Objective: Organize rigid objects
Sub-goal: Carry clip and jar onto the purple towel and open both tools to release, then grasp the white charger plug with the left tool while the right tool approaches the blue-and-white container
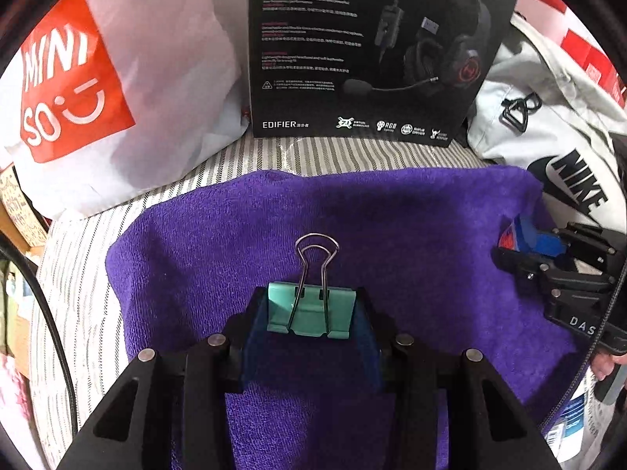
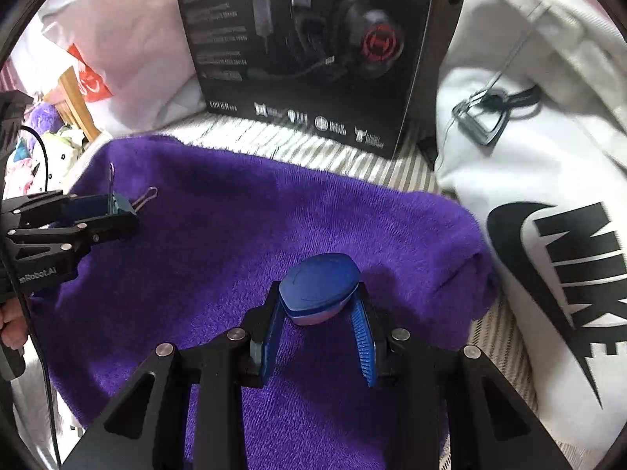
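Fuzzy purple towel (image 1: 392,227) under teal metal binder clip (image 1: 309,311).

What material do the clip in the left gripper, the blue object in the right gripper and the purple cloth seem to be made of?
Binder clip: probably painted metal, with a smooth mint-green body and thin shiny wire handles.
Blue object: apparently hard plastic, with a matte moulded shell and a paler underside; what it is stays unclear.
Purple cloth: soft towelling or fleece, with a fuzzy pile and no shine.

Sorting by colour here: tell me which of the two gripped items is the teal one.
The binder clip in the left gripper, teal with wire handles. The right gripper holds a blue rounded piece instead.
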A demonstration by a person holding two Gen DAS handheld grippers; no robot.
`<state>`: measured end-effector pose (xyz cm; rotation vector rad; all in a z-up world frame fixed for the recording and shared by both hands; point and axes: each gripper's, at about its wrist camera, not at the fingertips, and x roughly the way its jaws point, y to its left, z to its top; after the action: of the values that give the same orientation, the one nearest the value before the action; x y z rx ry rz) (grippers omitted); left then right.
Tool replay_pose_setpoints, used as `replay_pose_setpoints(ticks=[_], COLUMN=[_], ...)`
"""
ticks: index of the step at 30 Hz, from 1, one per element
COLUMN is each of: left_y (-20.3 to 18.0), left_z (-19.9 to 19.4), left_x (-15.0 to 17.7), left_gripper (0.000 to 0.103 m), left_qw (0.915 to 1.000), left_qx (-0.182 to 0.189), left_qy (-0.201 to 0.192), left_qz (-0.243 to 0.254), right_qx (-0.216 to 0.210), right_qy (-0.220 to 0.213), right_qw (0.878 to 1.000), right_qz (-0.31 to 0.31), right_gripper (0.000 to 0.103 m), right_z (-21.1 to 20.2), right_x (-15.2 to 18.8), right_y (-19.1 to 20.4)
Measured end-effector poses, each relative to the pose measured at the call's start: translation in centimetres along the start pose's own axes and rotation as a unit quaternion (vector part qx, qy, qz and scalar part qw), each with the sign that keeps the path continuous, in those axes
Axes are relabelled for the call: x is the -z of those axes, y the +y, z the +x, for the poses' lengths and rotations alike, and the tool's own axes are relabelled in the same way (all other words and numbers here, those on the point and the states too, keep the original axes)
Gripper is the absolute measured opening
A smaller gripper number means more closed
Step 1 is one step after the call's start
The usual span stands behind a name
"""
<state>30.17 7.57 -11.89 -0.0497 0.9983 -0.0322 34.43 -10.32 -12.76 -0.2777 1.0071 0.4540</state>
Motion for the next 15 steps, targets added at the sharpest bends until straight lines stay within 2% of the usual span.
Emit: replay_pose_setpoints(ticks=[5, 7, 8, 10, 11, 15], left_y=[-0.7, -0.7, -0.6, -0.4, -0.3, -0.2], left_z=[0.4, 0.3, 0.3, 0.2, 0.1, -0.6], left_x=[-0.2, 0.0, 0.1, 0.5, 0.9, 2.1], left_gripper=[0.042, 0.051, 0.056, 0.062, 0.065, 0.065], left_qw=[0.9996, 0.9995, 0.9994, 0.9994, 0.9994, 0.9992], left_qx=[-0.02, -0.024, -0.028, -0.031, -0.031, -0.033], left_qy=[0.009, 0.014, 0.016, 0.017, 0.017, 0.023], left_qz=[0.018, 0.016, 0.012, 0.004, 0.001, -0.008], right_qx=[0.001, -0.001, -0.003, -0.006, -0.006, -0.003], right_qy=[0.004, 0.006, 0.008, 0.013, 0.016, 0.022], right_qw=[1.0, 1.0, 1.0, 1.0, 1.0, 1.0], right_qz=[-0.006, -0.006, -0.007, -0.009, -0.011, -0.013], right_gripper=[0.034, 0.035, 0.037, 0.048, 0.051, 0.053], right_z=[0.1, 0.1, 0.1, 0.1, 0.0, -1.1], right_x=[0.0, 0.0, 0.0, 0.0, 0.2, 1.4], right_y=[0.2, 0.2, 0.2, 0.2, 0.2, 0.3])
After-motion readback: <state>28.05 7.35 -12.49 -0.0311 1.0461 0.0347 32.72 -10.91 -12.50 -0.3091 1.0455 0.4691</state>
